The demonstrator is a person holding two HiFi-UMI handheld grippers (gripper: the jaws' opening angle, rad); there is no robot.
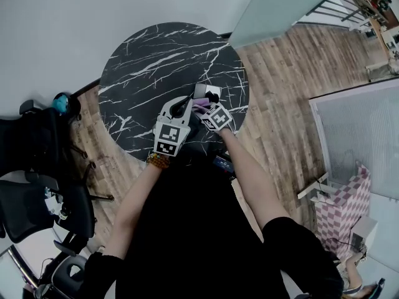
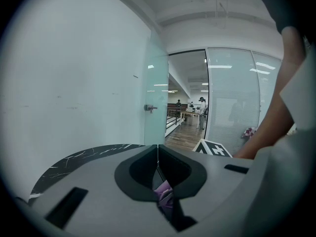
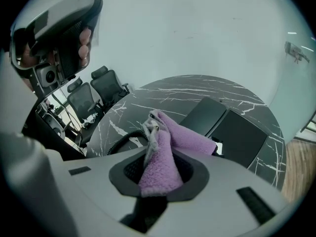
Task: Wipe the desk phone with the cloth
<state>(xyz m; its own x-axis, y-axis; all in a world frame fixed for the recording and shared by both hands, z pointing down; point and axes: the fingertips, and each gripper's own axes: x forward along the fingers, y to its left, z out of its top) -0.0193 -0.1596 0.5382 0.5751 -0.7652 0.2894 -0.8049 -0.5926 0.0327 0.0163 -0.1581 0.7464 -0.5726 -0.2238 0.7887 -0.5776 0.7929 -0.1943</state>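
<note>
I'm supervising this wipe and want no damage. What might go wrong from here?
Both the left gripper and right gripper are shut on the cloth; pulling apart might tug it free. The coiled cord lies right beside the cloth and may snag. The desk phone sits toward the table's near edge; a firm wipe might shove it off.

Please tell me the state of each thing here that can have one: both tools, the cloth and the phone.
left tool: shut, a bit of purple cloth pinched low between its jaws.
right tool: shut on the purple cloth.
purple cloth: bunched, held by both tools.
desk phone: flat on the table, handset seemingly in place.
</note>
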